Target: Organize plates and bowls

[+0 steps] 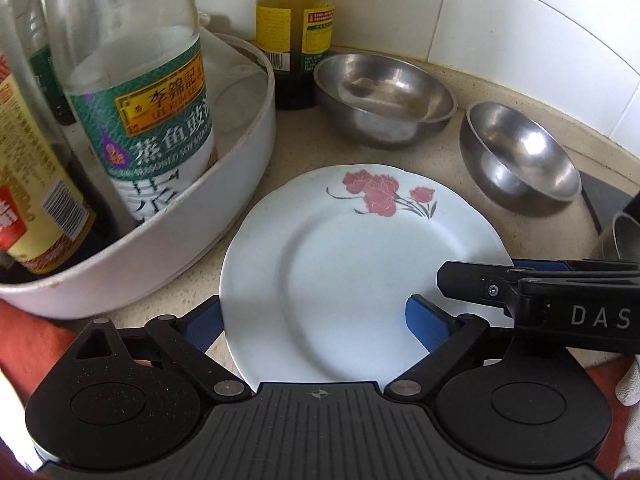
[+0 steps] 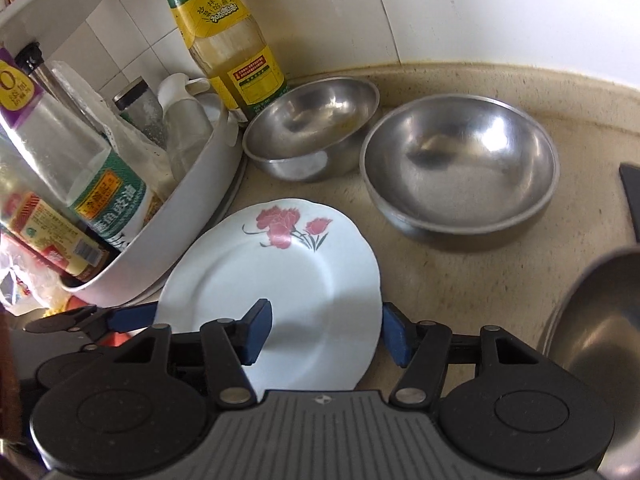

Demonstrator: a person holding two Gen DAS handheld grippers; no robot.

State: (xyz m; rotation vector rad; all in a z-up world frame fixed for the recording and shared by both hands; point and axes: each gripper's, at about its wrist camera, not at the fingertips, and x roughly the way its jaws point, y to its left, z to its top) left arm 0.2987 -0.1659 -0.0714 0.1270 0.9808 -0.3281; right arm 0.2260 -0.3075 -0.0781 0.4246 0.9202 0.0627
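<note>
Plate (image 1: pixel 360 276) with red flowers lies flat on the table (image 2: pixel 460 280), beside the white condiment tub (image 1: pixel 224 208) and near two steel bowls.

Left tool (image 1: pixel 316 320) gapes wide across its near rim; right tool (image 2: pixel 326 330) straddles its right edge, half open, neither gripping. Closing unevenly could skid the glazed plate into the tub or the nearer bowl (image 2: pixel 460 168), or the tools may clash.

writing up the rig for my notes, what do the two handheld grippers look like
Both match: the left gripper and right gripper each have a ribbed dark grey body with a small compass-like mark, two round black housings, black linkage arms with silver pivot pins, and blue ribbed fingers. White letters "DAS" show on the side of the right gripper in the left wrist view. No cables are visible.
</note>
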